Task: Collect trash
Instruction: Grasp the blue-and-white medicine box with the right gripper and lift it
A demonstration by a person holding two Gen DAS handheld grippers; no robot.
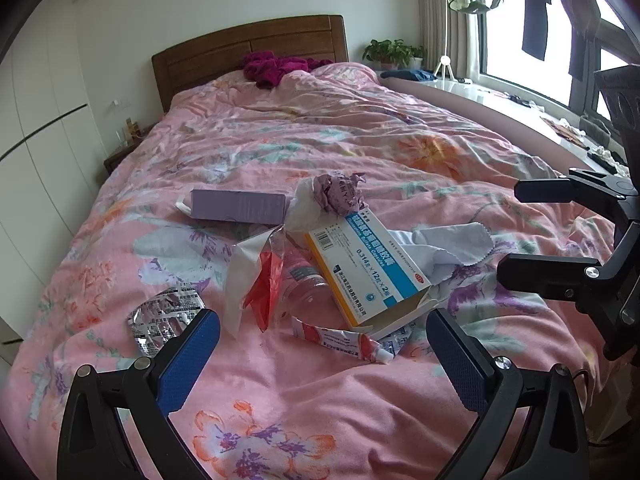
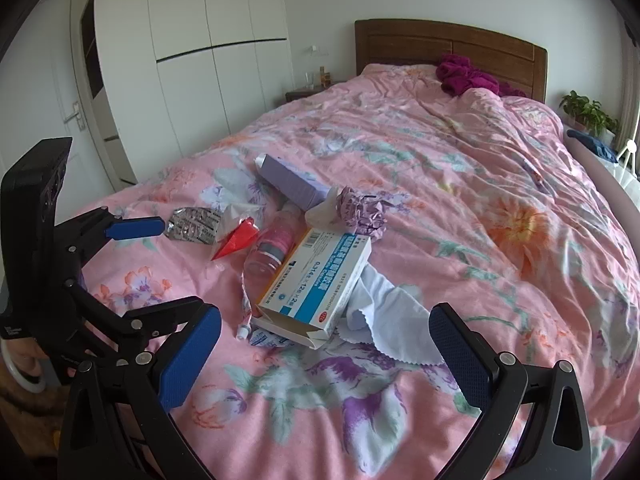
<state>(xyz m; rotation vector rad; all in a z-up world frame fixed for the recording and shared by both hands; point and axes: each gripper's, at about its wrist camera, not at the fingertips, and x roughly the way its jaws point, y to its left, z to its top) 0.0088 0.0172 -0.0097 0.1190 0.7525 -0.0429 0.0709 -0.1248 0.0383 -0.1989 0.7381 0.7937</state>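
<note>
A pile of trash lies on the pink floral bedspread (image 1: 320,140): an open white and blue medicine box (image 1: 368,272) (image 2: 316,292), a purple box (image 1: 240,206) (image 2: 292,184), a crumpled purple paper ball (image 1: 340,192) (image 2: 364,214), a foil blister pack (image 1: 160,320) (image 2: 194,224), a squeezed tube (image 1: 344,342), a clear pink bottle (image 2: 272,248), a red and clear wrapper (image 1: 264,284) (image 2: 236,240) and a white cloth (image 1: 448,248) (image 2: 392,312). My left gripper (image 1: 322,344) is open, just short of the tube. My right gripper (image 2: 324,350) is open, just short of the box and cloth.
A wooden headboard (image 1: 248,48) and a magenta garment (image 1: 276,66) are at the far end. A window ledge (image 1: 500,104) with plants runs along the right. White wardrobes (image 2: 208,40) and a nightstand (image 2: 304,94) stand on the left.
</note>
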